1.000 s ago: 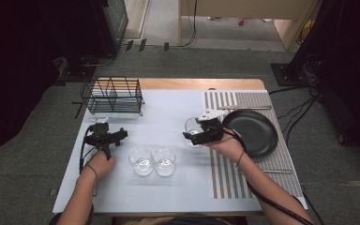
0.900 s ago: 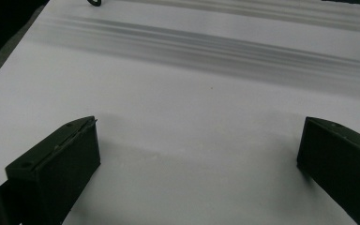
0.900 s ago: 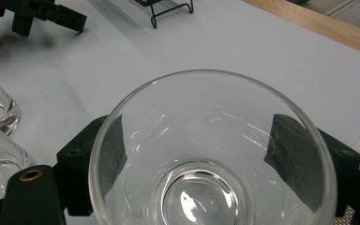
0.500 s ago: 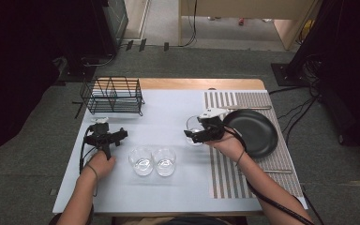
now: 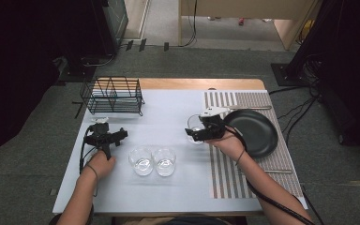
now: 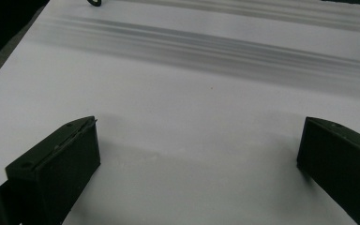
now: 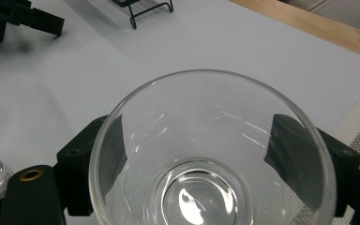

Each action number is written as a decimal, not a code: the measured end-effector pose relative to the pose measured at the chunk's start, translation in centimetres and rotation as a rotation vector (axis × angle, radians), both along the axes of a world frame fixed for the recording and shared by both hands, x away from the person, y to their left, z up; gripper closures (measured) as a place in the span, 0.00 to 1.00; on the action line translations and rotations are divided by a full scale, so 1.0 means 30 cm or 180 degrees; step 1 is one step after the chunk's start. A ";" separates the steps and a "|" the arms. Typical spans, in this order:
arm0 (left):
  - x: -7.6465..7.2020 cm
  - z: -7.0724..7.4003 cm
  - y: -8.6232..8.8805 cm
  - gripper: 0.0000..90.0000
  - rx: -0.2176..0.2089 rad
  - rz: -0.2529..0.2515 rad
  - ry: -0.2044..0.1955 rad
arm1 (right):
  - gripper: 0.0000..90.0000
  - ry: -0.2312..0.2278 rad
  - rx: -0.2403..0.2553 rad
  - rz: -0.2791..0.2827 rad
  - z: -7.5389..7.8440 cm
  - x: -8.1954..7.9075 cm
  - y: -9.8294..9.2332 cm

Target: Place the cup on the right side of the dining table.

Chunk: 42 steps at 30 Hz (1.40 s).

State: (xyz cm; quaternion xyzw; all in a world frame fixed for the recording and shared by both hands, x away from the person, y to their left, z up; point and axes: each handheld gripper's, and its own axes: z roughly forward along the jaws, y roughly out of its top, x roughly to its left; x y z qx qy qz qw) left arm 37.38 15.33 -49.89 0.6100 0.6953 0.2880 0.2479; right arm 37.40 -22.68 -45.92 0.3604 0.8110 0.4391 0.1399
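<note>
Glass (image 7: pixel 211 154) is gripped between both jaws of the right tongs (image 5: pixel 198 134), held upright just above the white surface (image 5: pixel 168 117) beside the black plate (image 5: pixel 255 133). The left tongs (image 6: pixel 197 154) are spread wide over bare surface, well apart from two other glasses (image 5: pixel 153 161).

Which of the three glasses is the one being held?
The glass beside the black plate, clamped in the right gripper. The other two glasses stand together, untouched, near the table's middle.

glass (image 7: pixel 211 154): clear, glossy | rack (image 5: pixel 113 95): black wire | plate (image 5: pixel 252 132): matt black
</note>
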 end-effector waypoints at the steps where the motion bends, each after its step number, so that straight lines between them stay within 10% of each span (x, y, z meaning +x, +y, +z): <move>1: 0.000 0.000 0.000 0.00 0.0000 0.0001 -0.0001 | 0.20 0.0000 0.0004 0.0001 0.000 0.002 -0.001; 42: -0.001 0.000 0.000 0.00 -0.0001 0.0001 -0.0004 | 0.20 0.0015 -0.0024 -0.0299 -0.001 0.043 -0.038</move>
